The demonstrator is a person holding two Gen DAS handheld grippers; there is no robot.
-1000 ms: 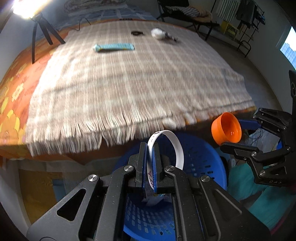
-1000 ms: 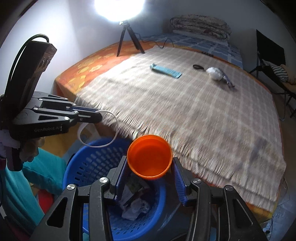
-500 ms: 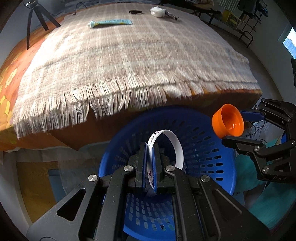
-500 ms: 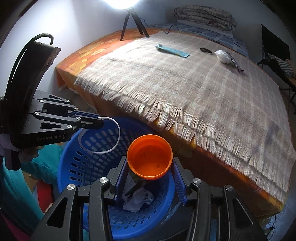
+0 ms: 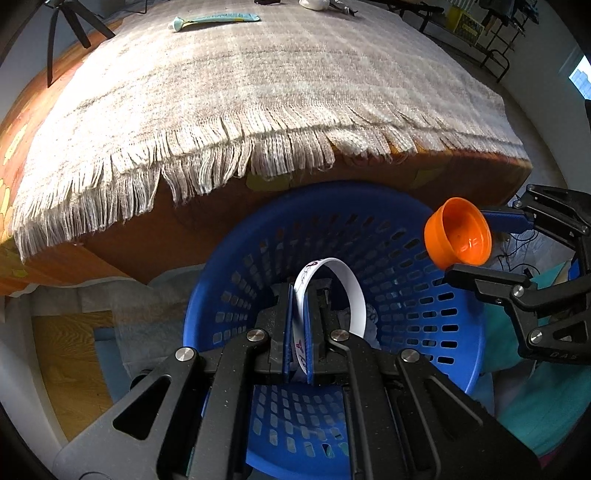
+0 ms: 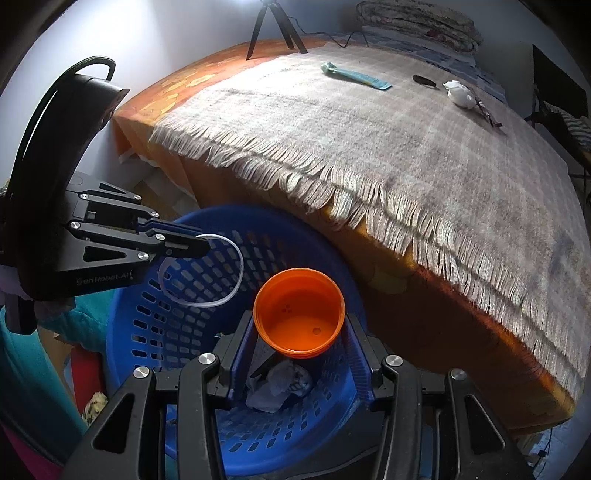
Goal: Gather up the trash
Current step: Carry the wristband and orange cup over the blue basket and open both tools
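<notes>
A blue perforated basket (image 5: 424,317) stands on the floor against the bed; it also shows in the right wrist view (image 6: 147,332), with crumpled paper (image 6: 277,384) at its bottom. My left gripper (image 5: 300,291) is shut on a white paper loop (image 5: 347,284) and holds it over the basket; the gripper (image 6: 199,245) and the loop (image 6: 236,273) also show in the right wrist view. My right gripper (image 6: 300,325) is shut on an orange cup (image 6: 300,317), held over the basket's right side; the cup also shows in the left wrist view (image 5: 458,232).
The bed carries a fringed checked blanket (image 5: 258,81) over an orange sheet. On it lie a light-blue tube (image 5: 214,20), a white wad (image 6: 460,94) and a small dark item (image 6: 424,79). A tripod (image 6: 275,22) stands at the far side. Teal cloth (image 5: 535,398) lies by the basket.
Both grippers have come down and back from the bed's height to just over the basket, each still holding its item. The basket now fills more of both views.
</notes>
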